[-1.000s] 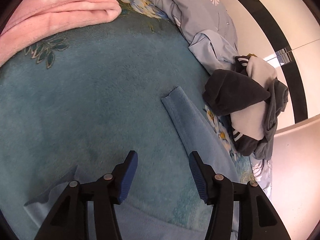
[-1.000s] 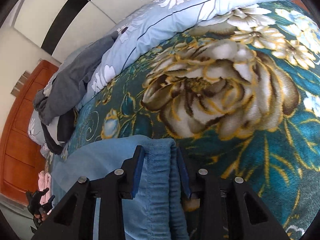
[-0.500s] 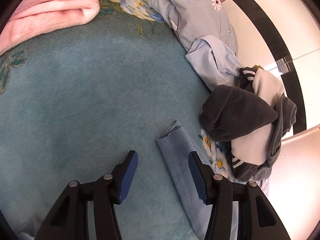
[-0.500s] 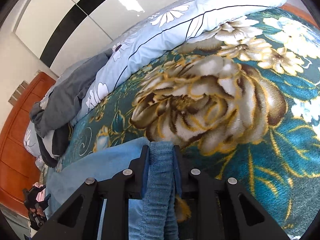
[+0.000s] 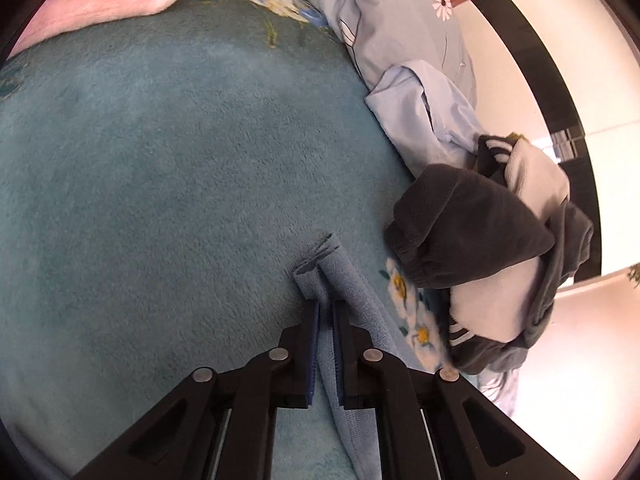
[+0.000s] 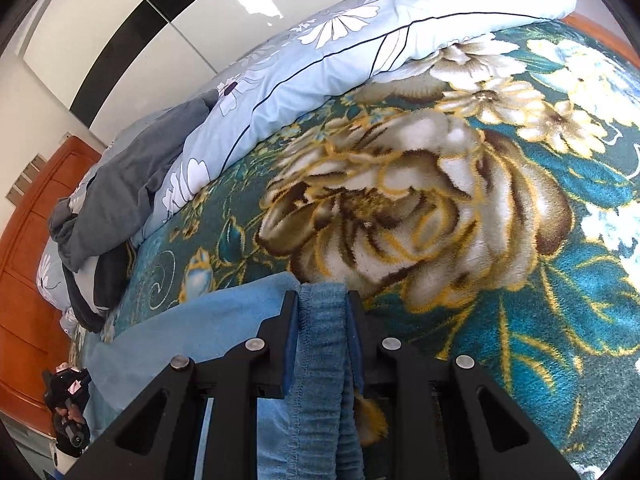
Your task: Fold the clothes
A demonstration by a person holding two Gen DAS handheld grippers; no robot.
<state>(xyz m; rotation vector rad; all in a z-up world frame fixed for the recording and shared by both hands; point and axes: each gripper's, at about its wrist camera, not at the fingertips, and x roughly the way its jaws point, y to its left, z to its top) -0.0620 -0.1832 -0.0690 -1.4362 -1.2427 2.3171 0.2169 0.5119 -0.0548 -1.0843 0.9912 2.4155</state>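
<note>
Teal floral fleece blanket (image 6: 520,280) covers the bed; light blue quilt (image 6: 320,64) along its far edge, dark grey clothes pile (image 5: 472,232) beside the quilt. Blue garment (image 6: 224,320) lies on the blanket. Right gripper (image 6: 322,312) clamped on its bunched ribbed hem. Left gripper (image 5: 326,320) closing, jaws pinching a folded edge of the garment.

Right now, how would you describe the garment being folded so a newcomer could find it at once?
Start at the teal floral blanket covering the bed. On it lies the light blue garment, its edges pinched by the left gripper and the right gripper. Unlike the dark grey clothes pile beside it, it is spread flat.
</note>
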